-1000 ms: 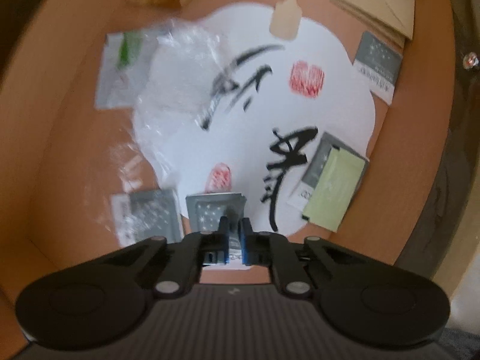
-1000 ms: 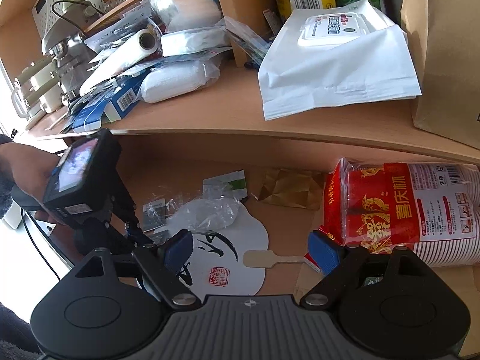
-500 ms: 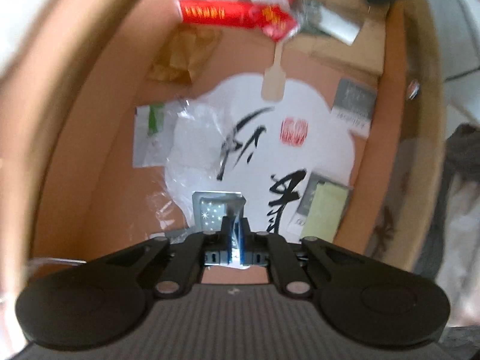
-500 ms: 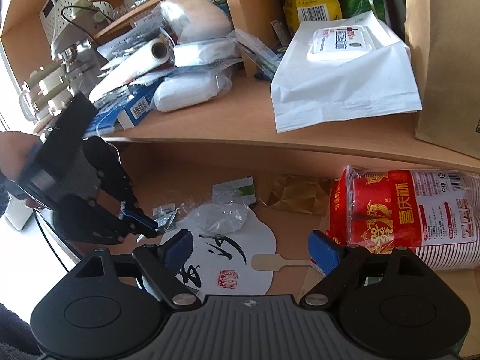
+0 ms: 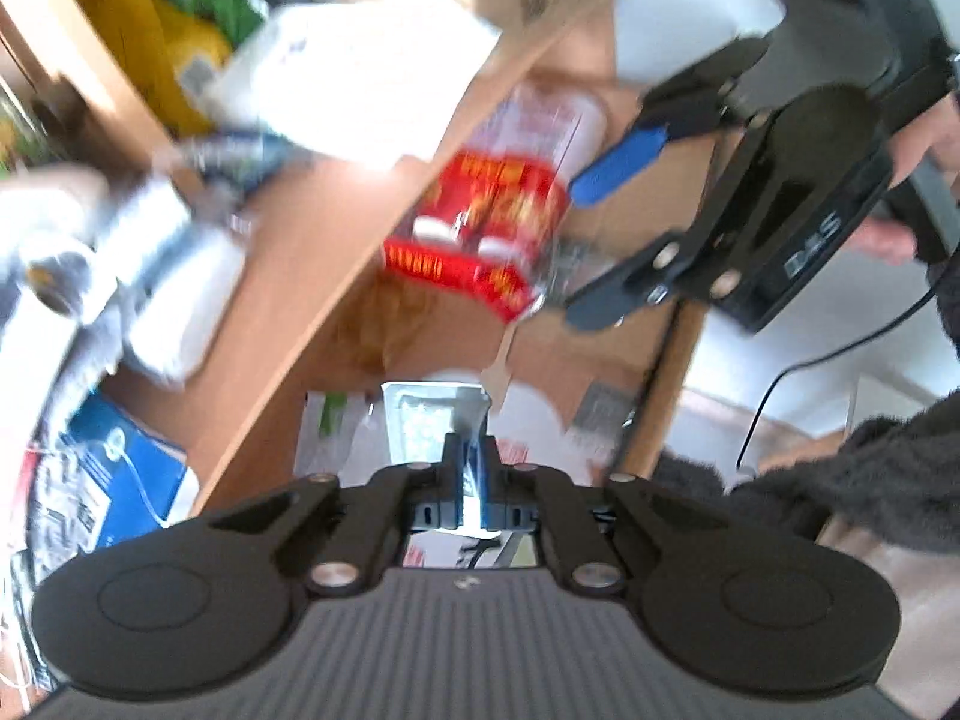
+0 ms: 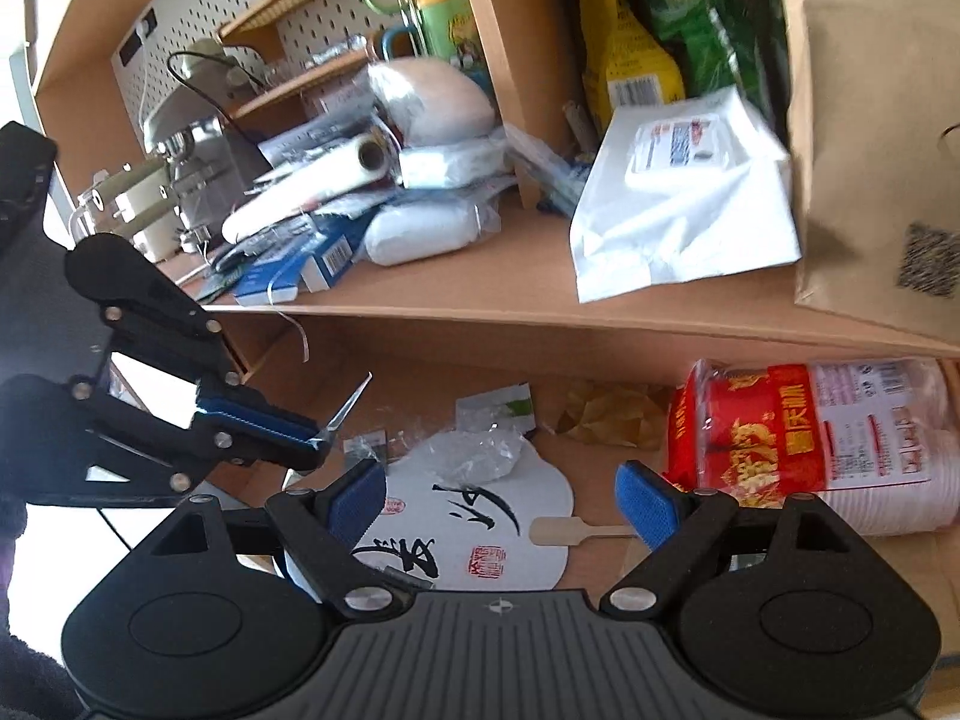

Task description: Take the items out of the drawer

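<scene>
My left gripper (image 5: 469, 450) is shut on a small silver foil packet (image 5: 429, 420) and holds it lifted above the open wooden drawer (image 6: 420, 384). In the right wrist view the left gripper (image 6: 312, 435) shows at the left with the packet's edge (image 6: 351, 405) sticking out of its tip. My right gripper (image 6: 501, 495) is open and empty, hovering over the drawer. It appears in the left wrist view (image 5: 600, 240) at the upper right. In the drawer lie a white paper fan (image 6: 480, 516), a clear plastic bag (image 6: 474, 456) and a red pack of paper cups (image 6: 810, 450).
The desktop above the drawer is crowded: a white pouch (image 6: 678, 204), a brown paper bag (image 6: 870, 120), a roll of film (image 6: 312, 180), blue boxes (image 6: 294, 264), snack bags (image 6: 636, 36). More small packets (image 6: 372, 441) and brown paper (image 6: 606, 414) lie in the drawer.
My left gripper has lifted the foil packet out of the drawer and swung up and back. The right gripper has stayed open over the drawer.
</scene>
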### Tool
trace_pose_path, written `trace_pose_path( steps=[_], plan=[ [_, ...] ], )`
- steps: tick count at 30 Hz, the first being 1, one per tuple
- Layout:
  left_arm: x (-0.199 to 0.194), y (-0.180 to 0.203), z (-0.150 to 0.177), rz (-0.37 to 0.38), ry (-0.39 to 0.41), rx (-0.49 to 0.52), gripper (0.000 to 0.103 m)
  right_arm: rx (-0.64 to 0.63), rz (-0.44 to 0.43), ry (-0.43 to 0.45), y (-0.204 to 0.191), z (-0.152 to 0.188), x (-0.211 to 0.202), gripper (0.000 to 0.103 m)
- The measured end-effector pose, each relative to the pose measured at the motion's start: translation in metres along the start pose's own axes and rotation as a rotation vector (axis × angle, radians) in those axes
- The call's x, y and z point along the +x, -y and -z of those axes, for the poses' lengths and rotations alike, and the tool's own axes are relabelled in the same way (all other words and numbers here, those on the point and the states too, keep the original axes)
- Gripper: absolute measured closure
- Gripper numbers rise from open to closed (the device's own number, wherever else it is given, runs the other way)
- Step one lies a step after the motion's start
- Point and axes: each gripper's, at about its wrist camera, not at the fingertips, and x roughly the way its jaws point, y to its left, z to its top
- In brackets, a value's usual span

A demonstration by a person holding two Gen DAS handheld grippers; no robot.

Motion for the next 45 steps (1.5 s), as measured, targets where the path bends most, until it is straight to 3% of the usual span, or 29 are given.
trace_pose_path(
  steps=[4, 7, 12, 17, 21, 23, 25, 28, 29, 31, 33, 36, 40, 45],
  plan=[
    [-0.025, 0.021, -0.004, -0.025, 0.096, -0.018, 0.099, 0.007, 0.016, 0.040, -0.003, 0.004, -0.019, 0.018],
    [-0.040, 0.033, -0.006, -0.100, 0.175, -0.025, 0.098, -0.005, 0.045, 0.080, -0.007, 0.009, -0.028, 0.018],
    [-0.062, 0.039, -0.001, -0.368, 0.380, -0.133, 0.098, 0.009, 0.075, 0.111, -0.008, 0.013, -0.024, 0.018],
    [-0.056, 0.013, 0.000, -0.504, 0.480, -0.355, 0.098, 0.005, 0.140, 0.167, -0.010, 0.022, -0.023, 0.018],
    [-0.061, -0.019, 0.003, -0.534, 0.522, -0.519, 0.098, 0.031, 0.149, 0.194, -0.008, 0.029, -0.021, 0.018],
    [-0.061, -0.030, 0.005, -0.565, 0.533, -0.549, 0.098, 0.040, 0.152, 0.195, -0.006, 0.030, -0.019, 0.018],
    [-0.059, -0.040, 0.007, -0.540, 0.532, -0.581, 0.098, 0.045, 0.149, 0.193, -0.004, 0.030, -0.019, 0.018],
    [-0.053, -0.040, 0.006, -0.511, 0.500, -0.528, 0.096, 0.034, 0.152, 0.188, -0.002, 0.030, -0.022, 0.018],
    [-0.051, -0.040, 0.005, -0.463, 0.479, -0.490, 0.093, 0.030, 0.152, 0.187, 0.000, 0.029, -0.024, 0.018],
    [-0.052, -0.037, 0.007, -0.334, 0.438, -0.398, 0.073, 0.023, 0.153, 0.186, 0.004, 0.026, -0.027, 0.017],
    [-0.054, -0.035, 0.006, -0.232, 0.377, -0.308, 0.062, 0.016, 0.153, 0.183, 0.008, 0.024, -0.029, 0.017],
    [-0.052, -0.028, 0.002, -0.092, 0.222, -0.193, 0.053, 0.016, 0.152, 0.166, 0.013, 0.024, -0.024, 0.017],
    [-0.031, -0.023, -0.005, -0.055, 0.007, -0.141, 0.034, 0.007, 0.135, 0.132, 0.015, 0.025, -0.013, 0.017],
    [0.009, -0.030, -0.015, -0.041, -0.168, -0.139, 0.034, -0.008, 0.096, 0.089, 0.018, 0.019, 0.000, 0.017]
  ],
)
